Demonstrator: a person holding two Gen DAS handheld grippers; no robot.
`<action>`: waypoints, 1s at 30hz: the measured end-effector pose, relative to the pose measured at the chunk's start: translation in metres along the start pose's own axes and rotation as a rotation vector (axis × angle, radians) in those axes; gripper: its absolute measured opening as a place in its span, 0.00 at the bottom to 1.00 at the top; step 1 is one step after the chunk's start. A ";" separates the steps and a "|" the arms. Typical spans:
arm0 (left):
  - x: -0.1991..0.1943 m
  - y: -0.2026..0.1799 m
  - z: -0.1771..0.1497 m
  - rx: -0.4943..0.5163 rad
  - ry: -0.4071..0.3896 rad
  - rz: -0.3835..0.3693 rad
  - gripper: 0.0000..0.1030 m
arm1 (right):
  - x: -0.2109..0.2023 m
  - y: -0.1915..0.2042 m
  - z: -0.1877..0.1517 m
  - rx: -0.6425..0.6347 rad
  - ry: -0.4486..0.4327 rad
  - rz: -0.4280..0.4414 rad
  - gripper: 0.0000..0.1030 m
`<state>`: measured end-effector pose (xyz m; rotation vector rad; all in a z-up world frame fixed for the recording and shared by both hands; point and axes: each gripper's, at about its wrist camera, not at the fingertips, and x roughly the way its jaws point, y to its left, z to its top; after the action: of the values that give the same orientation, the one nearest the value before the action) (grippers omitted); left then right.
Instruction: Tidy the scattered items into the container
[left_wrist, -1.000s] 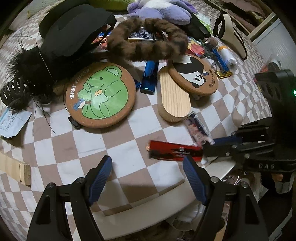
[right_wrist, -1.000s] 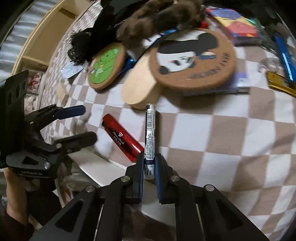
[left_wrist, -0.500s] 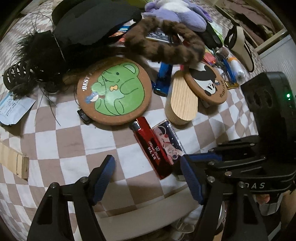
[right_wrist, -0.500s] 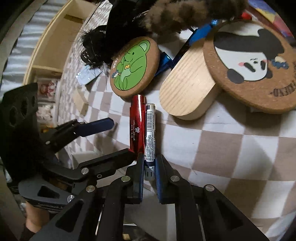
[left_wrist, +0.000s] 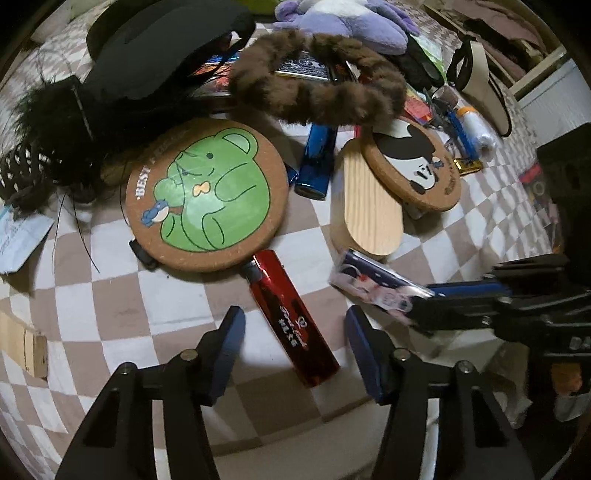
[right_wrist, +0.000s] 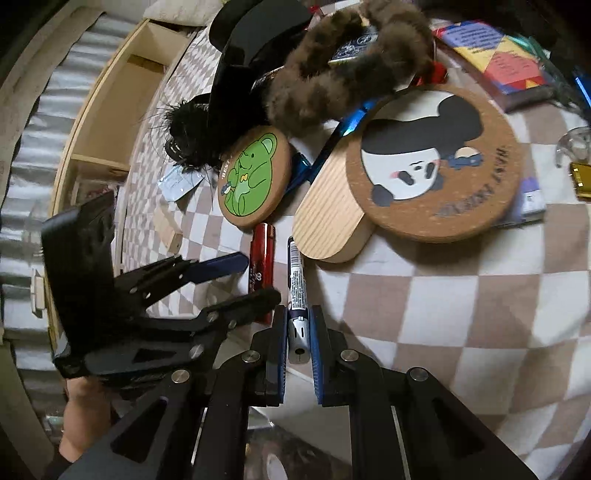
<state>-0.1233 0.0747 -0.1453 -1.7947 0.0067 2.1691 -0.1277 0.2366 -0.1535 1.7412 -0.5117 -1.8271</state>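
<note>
Both tongs are ours to read first: our left gripper (left_wrist: 293, 345) straddles the red tube (left_wrist: 291, 319), its jaws having just been closing yet apart from the tube's sides; our right gripper (right_wrist: 297, 341) pinches the narrow printed tube (right_wrist: 295, 288) by its near end. We judge we are mid-pickup, one item secured and a second being taken. Next, the left jaws need to close squarely on the red tube before lifting. Just beyond lie the green bear coaster (left_wrist: 207, 192) and the wooden block (left_wrist: 365, 206); farther off, the furry brown band (left_wrist: 317, 92). We cannot make out the container.
</note>
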 end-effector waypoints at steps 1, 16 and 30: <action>0.001 0.000 0.000 0.009 -0.001 0.009 0.52 | 0.000 0.000 -0.001 -0.006 0.003 -0.006 0.12; -0.007 0.009 -0.021 0.152 0.027 0.069 0.23 | 0.013 0.010 -0.002 -0.146 0.064 -0.171 0.14; -0.011 0.017 -0.028 0.150 0.044 0.076 0.22 | 0.030 0.018 0.005 -0.205 0.064 -0.236 0.15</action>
<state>-0.0991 0.0501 -0.1445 -1.7830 0.2444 2.1184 -0.1299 0.2036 -0.1651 1.7709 -0.0908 -1.8989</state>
